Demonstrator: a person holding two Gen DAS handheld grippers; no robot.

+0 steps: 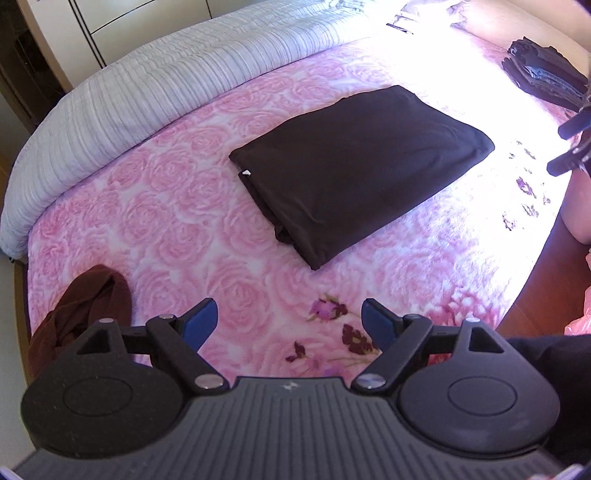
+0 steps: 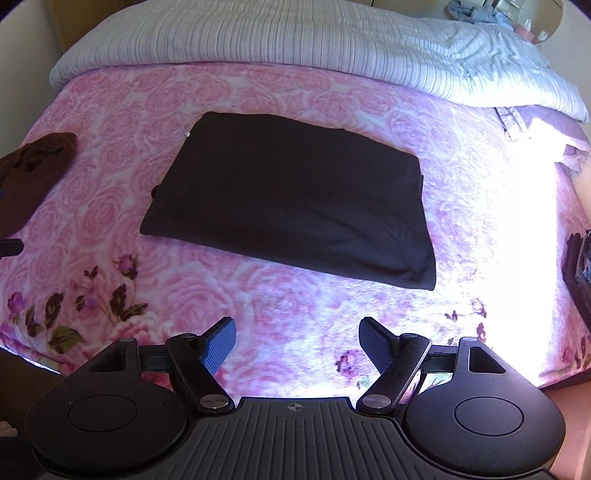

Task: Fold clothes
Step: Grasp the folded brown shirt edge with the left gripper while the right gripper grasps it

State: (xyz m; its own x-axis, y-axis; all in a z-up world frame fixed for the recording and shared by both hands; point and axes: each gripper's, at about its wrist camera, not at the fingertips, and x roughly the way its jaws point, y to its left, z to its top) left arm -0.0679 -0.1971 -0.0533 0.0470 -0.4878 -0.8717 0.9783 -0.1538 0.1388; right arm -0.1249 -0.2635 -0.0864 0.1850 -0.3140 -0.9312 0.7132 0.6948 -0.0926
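Observation:
A dark folded garment (image 1: 354, 166) (image 2: 295, 199) lies flat as a neat rectangle in the middle of the pink rose-patterned bed cover (image 1: 166, 221) (image 2: 110, 177). My left gripper (image 1: 290, 314) hovers open above the near part of the bed, short of the garment, with nothing between its blue pads. My right gripper (image 2: 297, 334) is also open and holds nothing, just in front of the garment's near edge. In the left wrist view the right gripper's black fingers (image 1: 570, 142) show at the right edge. A crumpled brown garment (image 1: 85, 314) (image 2: 33, 173) lies at the bed's left edge.
A stack of folded dark clothes (image 1: 546, 72) (image 2: 578, 266) sits at the bed's right side. A grey striped quilt (image 1: 166, 85) (image 2: 295, 44) is bunched along the far side. A white wardrobe (image 1: 110, 26) stands beyond it. Strong sunlight washes out the right part of the bed.

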